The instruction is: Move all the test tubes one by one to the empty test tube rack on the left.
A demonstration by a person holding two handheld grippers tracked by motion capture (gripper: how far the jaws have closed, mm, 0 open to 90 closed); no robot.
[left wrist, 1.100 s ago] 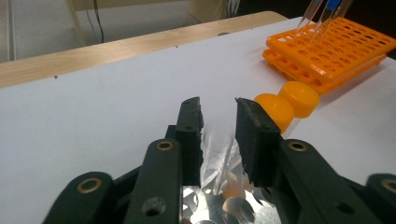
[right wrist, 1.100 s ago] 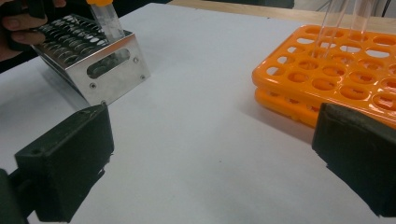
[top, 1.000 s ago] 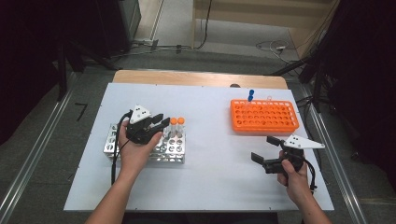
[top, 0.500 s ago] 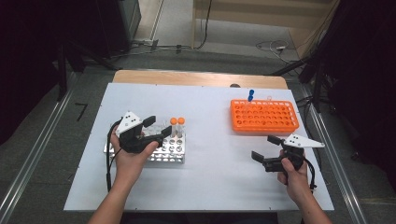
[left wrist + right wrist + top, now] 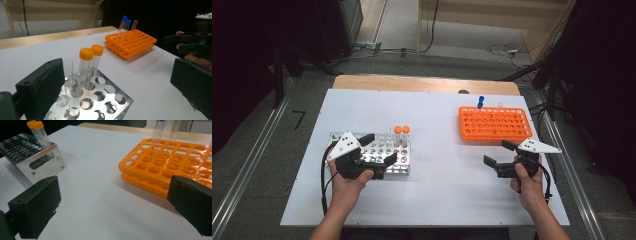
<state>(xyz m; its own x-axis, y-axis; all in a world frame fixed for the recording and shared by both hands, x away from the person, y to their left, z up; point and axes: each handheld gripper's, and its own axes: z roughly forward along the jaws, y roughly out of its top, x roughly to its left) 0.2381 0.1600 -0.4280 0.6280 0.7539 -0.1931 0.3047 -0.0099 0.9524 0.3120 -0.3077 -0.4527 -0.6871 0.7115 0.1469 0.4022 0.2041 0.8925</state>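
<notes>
A metal rack (image 5: 404,170) sits at the table's left with two orange-capped tubes (image 5: 402,131) upright at its far right corner. My left gripper (image 5: 379,148) hovers over the rack's near side, left of those tubes. Its jaws have just been opening and now stand wide, with no tube between the pads. In the left gripper view the capped tubes (image 5: 91,62) and a clear uncapped tube (image 5: 68,71) stand ahead in the rack (image 5: 117,100). My right gripper (image 5: 498,153) is open over bare table, just in front of the orange rack (image 5: 494,125).
The orange rack (image 5: 175,167) holds blue-capped tubes (image 5: 481,101) at its far edge. The white table (image 5: 442,180) has free room between the two racks. A wooden strip (image 5: 422,84) runs along the far edge. Cables trail from both grippers.
My left gripper has drawn back to the left from the orange-capped tubes and its jaws have spread wide. The tubes stay upright in the metal rack. The right hand has kept still.
</notes>
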